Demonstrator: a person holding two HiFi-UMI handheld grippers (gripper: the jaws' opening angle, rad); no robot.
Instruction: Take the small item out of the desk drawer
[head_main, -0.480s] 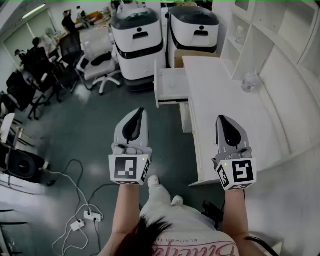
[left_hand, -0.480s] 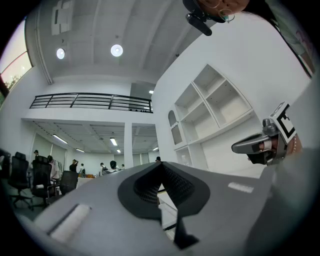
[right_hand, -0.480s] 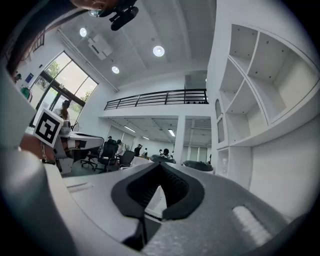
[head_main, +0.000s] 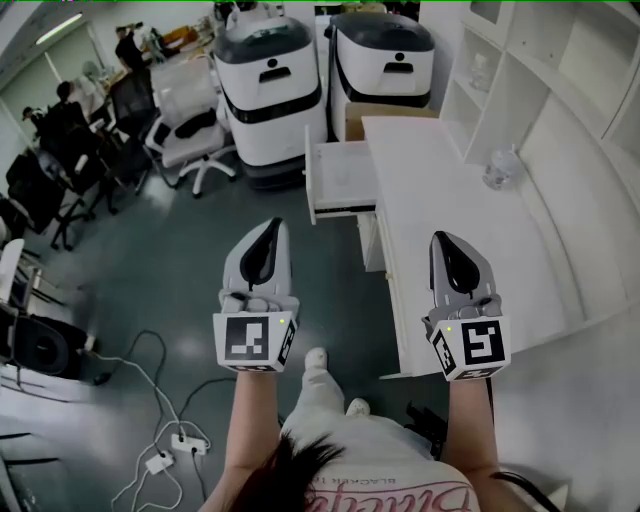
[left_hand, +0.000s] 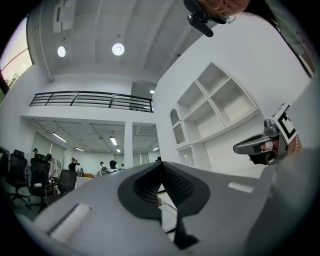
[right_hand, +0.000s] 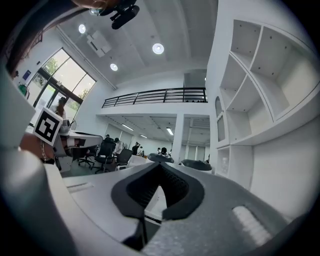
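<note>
The white desk (head_main: 450, 220) stands ahead on the right. Its drawer (head_main: 340, 182) is pulled open to the left, and I cannot make out a small item inside from here. In the head view my left gripper (head_main: 272, 226) hangs over the floor, short of the drawer, with its jaws shut and nothing in them. My right gripper (head_main: 438, 240) is over the desk's near end, also shut and empty. In the left gripper view the left gripper (left_hand: 161, 165) has its dark pads together. The right gripper (right_hand: 160, 166) looks the same in its own view.
Two white machines (head_main: 272, 90) (head_main: 392, 60) stand behind the drawer, with a cardboard box (head_main: 365, 115) beside them. A crumpled clear object (head_main: 500, 165) lies on the desk by the white shelving (head_main: 545, 90). Office chairs (head_main: 190, 130) and people are at the left. Cables and a power strip (head_main: 178, 440) lie on the floor.
The person has stepped slightly forward: the floor cables have slid down the head view. Both grippers hold the same pose and stay shut.
</note>
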